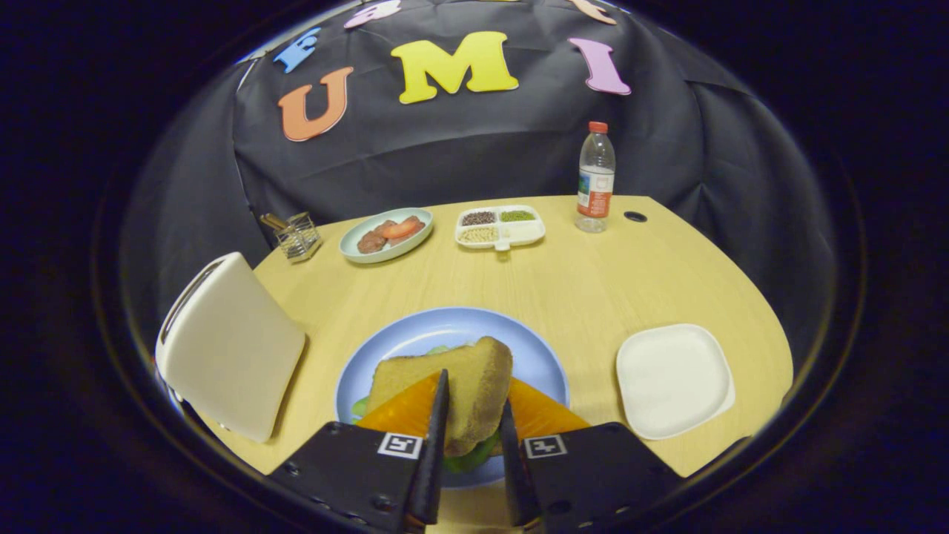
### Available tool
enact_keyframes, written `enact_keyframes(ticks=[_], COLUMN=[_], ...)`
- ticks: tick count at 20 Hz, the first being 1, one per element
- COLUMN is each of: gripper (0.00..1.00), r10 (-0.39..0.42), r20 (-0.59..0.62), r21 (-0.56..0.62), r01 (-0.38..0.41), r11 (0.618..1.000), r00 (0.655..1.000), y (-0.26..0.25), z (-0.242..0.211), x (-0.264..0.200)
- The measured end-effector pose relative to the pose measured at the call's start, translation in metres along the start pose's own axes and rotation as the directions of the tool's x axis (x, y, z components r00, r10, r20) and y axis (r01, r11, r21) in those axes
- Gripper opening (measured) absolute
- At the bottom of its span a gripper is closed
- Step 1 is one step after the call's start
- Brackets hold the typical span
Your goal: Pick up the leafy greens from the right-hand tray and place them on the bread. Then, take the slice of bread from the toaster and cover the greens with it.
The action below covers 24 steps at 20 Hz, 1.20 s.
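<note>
Table: toaster, blue plate, white tray, bottle, 2 dishes, rack.

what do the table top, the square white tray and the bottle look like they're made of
Table top: pale wood or wood-look laminate, matte, fine straight grain. Square white tray: probably plastic or melamine, smooth with a faint sheen and rounded corners. Bottle: clear thin plastic, see-through, with a red cap. The tool is shut on the bread slice.
</note>
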<state>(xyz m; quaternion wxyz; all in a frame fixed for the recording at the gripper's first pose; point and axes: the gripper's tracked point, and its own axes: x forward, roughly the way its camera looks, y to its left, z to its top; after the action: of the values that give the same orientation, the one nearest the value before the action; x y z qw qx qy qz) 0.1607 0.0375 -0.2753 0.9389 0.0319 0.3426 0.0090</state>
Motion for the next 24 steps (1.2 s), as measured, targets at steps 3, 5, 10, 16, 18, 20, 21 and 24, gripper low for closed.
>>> enact_keyframes(ticks=[3, 5, 10, 16, 18, 20, 21, 24], gripper=[0.76, 0.78, 0.78, 0.82, 0.82, 0.82, 0.82, 0.93], r10=[-0.063, -0.066, -0.096, -0.104, -0.119, -0.099, -0.088, -0.082], r20=[-0.043, -0.019, 0.026, 0.143, 0.191, 0.251, 0.280, 0.365], r21=[-0.031, -0.042, -0.053, -0.049, -0.045, -0.046, -0.047, -0.040], r01=[0.062, 0.065, 0.098, 0.112, 0.130, 0.114, 0.106, 0.104], r11=[0.998, 0.997, 0.994, 0.992, 0.991, 0.992, 0.993, 0.994], r00=[0.997, 0.998, 0.995, 0.984, 0.974, 0.963, 0.956, 0.927], y=[-0.013, -0.014, -0.020, -0.013, -0.011, -0.002, 0.003, 0.008], z=[-0.012, -0.006, 0.000, 0.026, 0.037, 0.049, 0.055, 0.067], x=[0.000, -0.007, -0.032, -0.076, -0.098, -0.123, -0.137, -0.177])
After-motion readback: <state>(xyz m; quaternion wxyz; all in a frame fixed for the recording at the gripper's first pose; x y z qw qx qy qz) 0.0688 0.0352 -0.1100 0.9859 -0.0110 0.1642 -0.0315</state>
